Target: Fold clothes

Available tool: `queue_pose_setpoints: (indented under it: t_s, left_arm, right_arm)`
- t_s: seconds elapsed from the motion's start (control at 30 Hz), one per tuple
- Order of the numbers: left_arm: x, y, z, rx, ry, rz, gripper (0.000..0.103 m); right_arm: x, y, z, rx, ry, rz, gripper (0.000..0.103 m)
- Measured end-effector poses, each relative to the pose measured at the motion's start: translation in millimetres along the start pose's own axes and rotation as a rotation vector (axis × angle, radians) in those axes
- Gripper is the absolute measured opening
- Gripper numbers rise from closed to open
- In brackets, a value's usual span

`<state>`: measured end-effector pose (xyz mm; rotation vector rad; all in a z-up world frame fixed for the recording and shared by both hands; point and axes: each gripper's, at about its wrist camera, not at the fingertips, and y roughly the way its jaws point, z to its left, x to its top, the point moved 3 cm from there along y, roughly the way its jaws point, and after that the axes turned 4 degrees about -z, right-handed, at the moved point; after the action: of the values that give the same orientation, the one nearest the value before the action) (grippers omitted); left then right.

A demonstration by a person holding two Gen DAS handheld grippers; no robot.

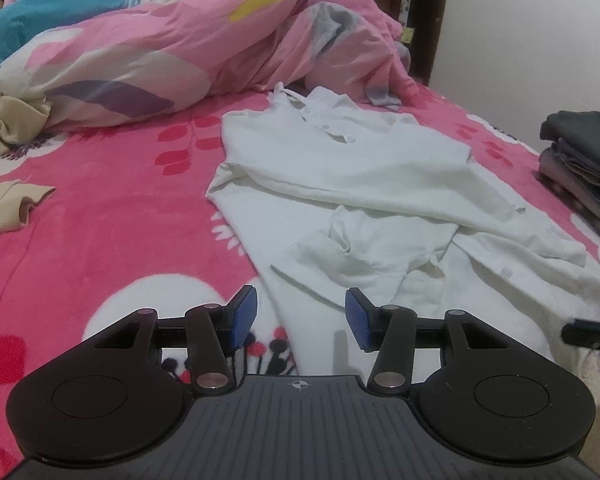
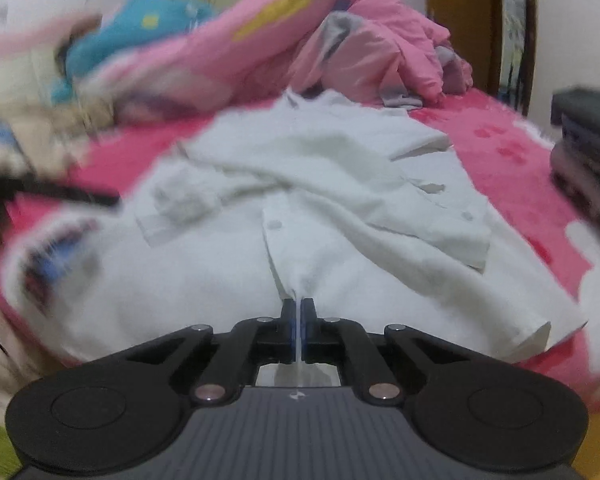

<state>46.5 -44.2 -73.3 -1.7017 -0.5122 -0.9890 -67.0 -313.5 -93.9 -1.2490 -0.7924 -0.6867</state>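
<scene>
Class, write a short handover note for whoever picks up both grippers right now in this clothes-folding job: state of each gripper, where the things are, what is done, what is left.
Right gripper: jaws shut on the near hem edge of the white buttoned cotton shirt.
Left gripper: jaws open, empty, over the shirt's near left edge.
Shirt lies crumpled, collar away, on the pink floral fleece blanket.
Done: folded stack of dark clothes at the right edge.
Left: flatten and fold the shirt; beige garments wait at left.
</scene>
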Motion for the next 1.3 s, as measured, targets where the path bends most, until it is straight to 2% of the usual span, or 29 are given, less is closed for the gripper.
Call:
queue_pose_setpoints:
  t_s: [0.13, 0.2, 0.27, 0.33, 0.4, 0.53, 0.7, 0.77, 0.83, 0.9, 0.97, 1.1, 1.2, 1.3]
  left_arm:
    - [0, 1, 1, 0.009, -0.007, 0.01, 0.049]
    - [0, 0, 0, 0.011, -0.011, 0.014, 0.049]
    - [1, -2, -1, 0.021, -0.001, 0.013, 0.049]
    - [2, -5, -2, 0.025, 0.009, 0.007, 0.049]
    - [3, -7, -4, 0.027, 0.017, 0.001, 0.051]
    - [6, -6, -12, 0.023, 0.04, -0.004, 0.052]
    - [15, -1, -21, 0.037, 0.072, 0.029, 0.053]
    - [27, 1, -18, 0.05, 0.076, 0.046, 0.056]
    - [44, 4, -13, 0.05, 0.08, 0.049, 0.058]
    - [68, 9, -8, 0.048, 0.098, 0.022, 0.063]
    - [95, 14, -3, 0.05, 0.12, -0.01, 0.072]
    - [156, 45, 6, 0.059, 0.14, -0.093, 0.076]
    - [198, 91, 15, 0.05, 0.144, -0.136, 0.078]
    - [233, 158, 28, 0.024, 0.1, -0.104, 0.078]
  right_arm:
    - [0, -2, -2, 0.136, 0.166, -0.015, 0.002]
    - [-4, 6, 0, 0.155, 0.193, 0.006, 0.006]
    - [-8, 14, 2, 0.173, 0.22, 0.027, 0.02]
    - [-12, 20, 4, 0.196, 0.243, 0.045, 0.021]
    - [-9, 6, 6, 0.236, 0.219, 0.012, 0.021]
    - [4, -20, -9, 0.189, 0.199, -0.099, 0.022]
    - [21, -20, -45, 0.131, 0.272, -0.119, 0.025]
    - [33, -22, -55, 0.113, 0.273, -0.133, 0.048]
    - [55, -22, -62, 0.104, 0.253, -0.158, 0.055]
    - [83, -20, -67, 0.121, 0.211, -0.194, 0.058]
    - [114, -14, -69, 0.148, 0.174, -0.223, 0.07]
    - [186, 17, -69, 0.221, 0.096, -0.261, 0.073]
    - [239, 66, -70, 0.253, 0.041, -0.243, 0.073]
    - [288, 149, -80, 0.268, 0.026, -0.165, 0.072]
